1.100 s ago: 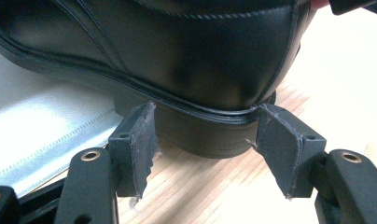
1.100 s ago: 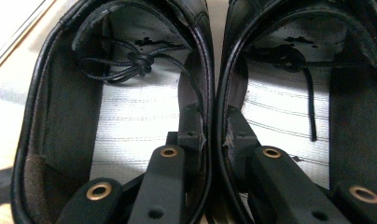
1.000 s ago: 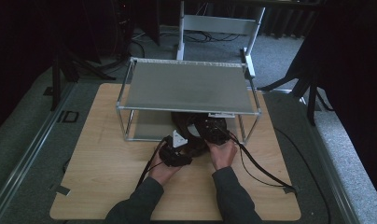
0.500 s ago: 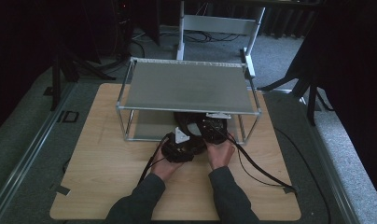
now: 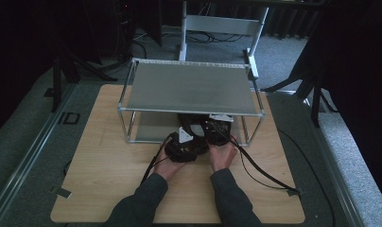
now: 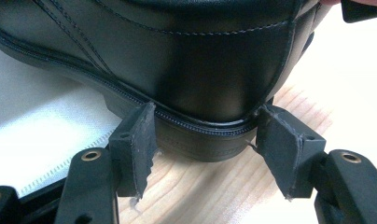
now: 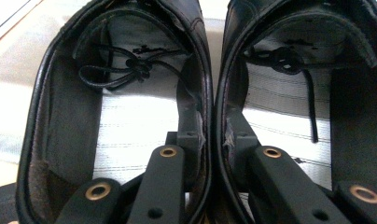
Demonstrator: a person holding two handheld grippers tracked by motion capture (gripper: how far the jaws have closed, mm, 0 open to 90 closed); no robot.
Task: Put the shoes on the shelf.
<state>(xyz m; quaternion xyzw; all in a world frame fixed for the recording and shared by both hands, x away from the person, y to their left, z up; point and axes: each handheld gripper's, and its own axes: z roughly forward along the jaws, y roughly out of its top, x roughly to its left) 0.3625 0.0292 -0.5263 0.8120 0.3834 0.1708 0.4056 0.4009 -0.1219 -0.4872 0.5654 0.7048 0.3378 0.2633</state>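
A pair of black shoes (image 7: 210, 93) sits at the rack's (image 5: 194, 87) lower shelf edge, mostly hidden beneath its top in the high view. The right hand-held gripper (image 7: 213, 135) pinches their two inner walls together. The left hand-held gripper (image 6: 205, 135) clamps one heel (image 6: 205, 144) above the bench (image 6: 200, 186); toes are cut off.

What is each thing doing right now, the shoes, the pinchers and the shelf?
Left shoe: upright, laces tied, pinched with its twin.
Right shoe: upright, laces tied.
Right gripper: shut, one jaw inside each shoe.
Left gripper: jaws astride a shoe's heel, touching.
Rack: standing, top shelf bare.
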